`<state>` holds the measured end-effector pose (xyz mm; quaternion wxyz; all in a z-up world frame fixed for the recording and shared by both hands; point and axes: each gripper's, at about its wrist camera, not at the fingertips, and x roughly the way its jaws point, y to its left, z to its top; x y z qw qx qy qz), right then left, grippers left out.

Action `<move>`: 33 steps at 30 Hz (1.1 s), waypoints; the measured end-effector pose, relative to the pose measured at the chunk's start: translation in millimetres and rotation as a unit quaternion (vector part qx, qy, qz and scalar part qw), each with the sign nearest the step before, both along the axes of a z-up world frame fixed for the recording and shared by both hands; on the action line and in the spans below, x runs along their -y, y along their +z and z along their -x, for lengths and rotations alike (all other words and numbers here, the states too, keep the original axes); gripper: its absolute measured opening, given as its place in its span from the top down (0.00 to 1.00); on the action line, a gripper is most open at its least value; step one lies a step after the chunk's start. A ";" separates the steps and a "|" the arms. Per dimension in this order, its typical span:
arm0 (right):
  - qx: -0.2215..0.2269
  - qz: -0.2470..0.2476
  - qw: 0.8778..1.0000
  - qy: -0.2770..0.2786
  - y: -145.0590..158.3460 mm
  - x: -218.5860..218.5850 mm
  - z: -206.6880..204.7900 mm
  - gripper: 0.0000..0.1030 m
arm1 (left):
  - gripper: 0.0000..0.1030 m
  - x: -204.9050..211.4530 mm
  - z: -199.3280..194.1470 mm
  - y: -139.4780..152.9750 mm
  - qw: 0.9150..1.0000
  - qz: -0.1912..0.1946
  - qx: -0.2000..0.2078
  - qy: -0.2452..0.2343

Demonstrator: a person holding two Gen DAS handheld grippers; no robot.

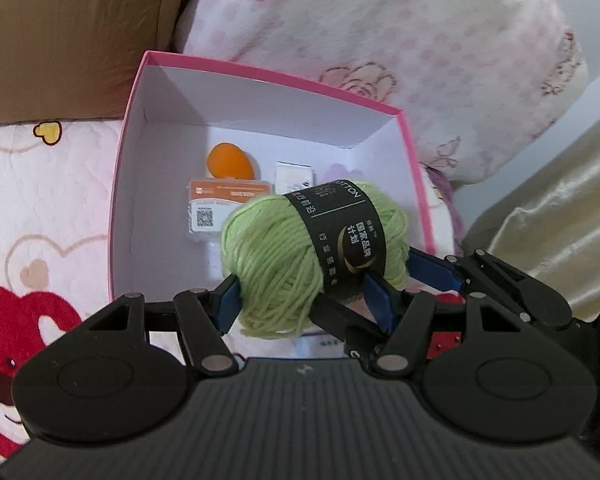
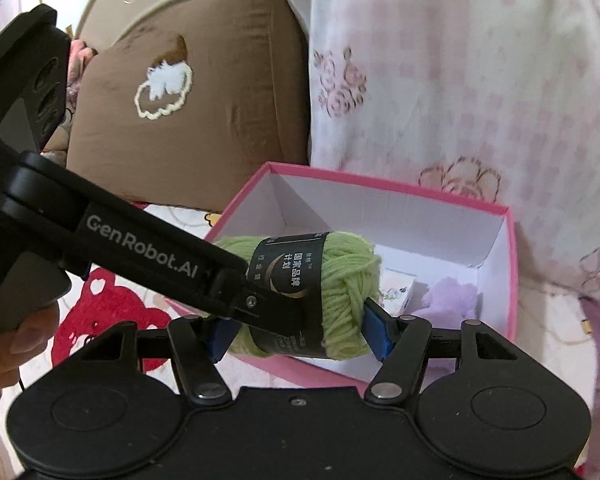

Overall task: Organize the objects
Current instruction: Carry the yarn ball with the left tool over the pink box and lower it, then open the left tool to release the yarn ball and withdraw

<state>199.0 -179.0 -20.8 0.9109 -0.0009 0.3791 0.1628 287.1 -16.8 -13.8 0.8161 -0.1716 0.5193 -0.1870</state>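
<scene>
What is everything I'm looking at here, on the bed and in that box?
Ball of light green yarn with a black paper band: one, held over the box by both grippers.
Pink cardboard box with white inside: one, open, on the bed.
Orange egg-shaped sponge: one, on the box floor.
Orange-and-white packet with a QR code: one, in the box.
Small white printed carton: one, in the box.
Lilac fluffy thing: one, in the box's corner.
Brown cushion with a white cloud: one, behind the box.
Pink-and-white rose-print bedding: behind the box.
White bedsheet with red bears: under the box.
Left gripper: black, blue pads.
Right gripper: same.
Hand: one, left edge of the right wrist view.
</scene>
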 end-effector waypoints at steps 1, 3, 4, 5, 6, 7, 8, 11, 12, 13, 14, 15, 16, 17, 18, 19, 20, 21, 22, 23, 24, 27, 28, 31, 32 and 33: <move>-0.008 -0.005 1.000 -0.003 -3.3 1.1 -4.5 0.34 | 0.38 0.0 -5.3 -3.4 1.000 -0.005 -0.003 0.002; -0.021 -0.016 1.000 -0.006 -10.1 2.8 -13.6 0.36 | 0.38 1.0 -13.4 -7.3 1.000 -0.017 -0.007 0.005; -0.026 -0.023 0.999 -0.009 -14.2 3.6 -16.8 0.37 | 0.38 0.7 -19.0 -9.9 1.000 -0.022 -0.013 0.005; -0.034 -0.029 0.999 -0.012 -19.5 4.5 -21.0 0.37 | 0.38 1.1 -22.6 -12.4 0.999 -0.026 -0.019 0.004; -0.039 -0.033 0.999 -0.015 -23.0 4.4 -24.7 0.38 | 0.38 1.6 -26.0 -15.3 0.999 -0.029 -0.024 0.004; -0.042 -0.036 0.998 -0.018 -27.3 4.9 -27.0 0.38 | 0.38 2.3 -29.1 -19.4 0.999 -0.030 -0.029 0.004; -0.046 -0.037 0.998 -0.019 -31.0 5.3 -29.0 0.38 | 0.38 2.4 -31.9 -23.6 0.999 -0.030 -0.035 0.004; -0.060 -0.040 0.997 -0.021 -43.9 6.6 -32.1 0.39 | 0.38 2.1 -37.9 -38.4 0.998 -0.026 -0.062 0.007; -0.065 -0.042 0.997 -0.023 -47.1 7.7 -33.0 0.39 | 0.38 2.1 -39.4 -42.8 0.997 -0.025 -0.067 0.008; -0.068 -0.042 0.996 -0.025 -49.7 8.4 -33.8 0.39 | 0.38 2.8 -40.6 -46.6 0.997 -0.025 -0.069 0.009; -0.071 -0.043 0.996 -0.026 -51.9 8.9 -34.5 0.39 | 0.38 3.6 -41.4 -49.2 0.997 -0.026 -0.070 0.008; -0.073 -0.042 0.996 -0.028 -54.1 9.8 -36.0 0.39 | 0.38 4.6 -41.9 -51.2 0.997 -0.027 -0.071 0.008; -0.076 -0.042 0.996 -0.029 -56.1 10.6 -37.6 0.39 | 0.38 5.5 -42.7 -52.8 0.997 -0.029 -0.070 0.007; -0.079 -0.041 0.996 -0.029 -58.0 10.9 -40.2 0.39 | 0.38 6.5 -43.1 -53.4 0.997 -0.032 -0.069 0.006; -0.082 -0.037 0.996 -0.028 -59.4 11.2 -42.1 0.39 | 0.37 6.5 -42.2 -53.1 0.997 -0.036 -0.066 0.006; -0.080 -0.034 0.996 -0.025 -60.1 11.9 -42.4 0.39 | 0.36 6.3 -41.1 -52.1 0.997 -0.041 -0.061 0.007; -0.079 -0.032 0.996 -0.021 -60.6 12.9 -42.1 0.40 | 0.35 5.0 -39.4 -51.2 0.997 -0.045 -0.055 0.006; -0.079 -0.031 0.996 -0.019 -61.0 13.7 -41.4 0.40 | 0.35 4.4 -37.9 -50.8 0.998 -0.047 -0.050 0.004; -0.081 -0.033 0.996 -0.017 -61.1 14.1 -41.0 0.40 | 0.35 2.7 -36.3 -50.5 0.998 -0.047 -0.046 0.003; -0.081 -0.035 0.996 -0.015 -60.9 14.6 -40.5 0.41 | 0.35 0.7 -35.5 -50.5 0.998 -0.042 -0.045 0.003; -0.081 -0.036 0.996 -0.013 -60.1 14.7 -40.4 0.41 | 0.36 -1.8 -35.4 -50.6 0.998 -0.035 -0.045 0.004; -0.086 -0.049 0.995 -0.015 -59.0 17.0 -41.0 0.41 | 0.42 -7.2 -32.0 -48.9 0.999 -0.024 -0.039 0.015; -0.090 -0.056 0.994 -0.017 -59.9 18.0 -41.6 0.41 | 0.44 -7.4 -31.0 -48.2 0.999 -0.027 -0.035 0.016; -0.099 -0.072 0.992 -0.022 -63.3 19.0 -43.4 0.40 | 0.53 -8.4 -28.1 -45.8 0.999 -0.043 -0.020 0.018; -0.103 -0.078 0.991 -0.023 -64.8 18.9 -44.3 0.41 | 0.54 -10.4 -27.6 -45.8 0.998 -0.047 -0.020 0.022; -0.107 -0.083 0.991 -0.023 -66.4 18.3 -45.3 0.41 | 0.55 -12.2 -27.8 -45.8 0.998 -0.048 -0.022 0.024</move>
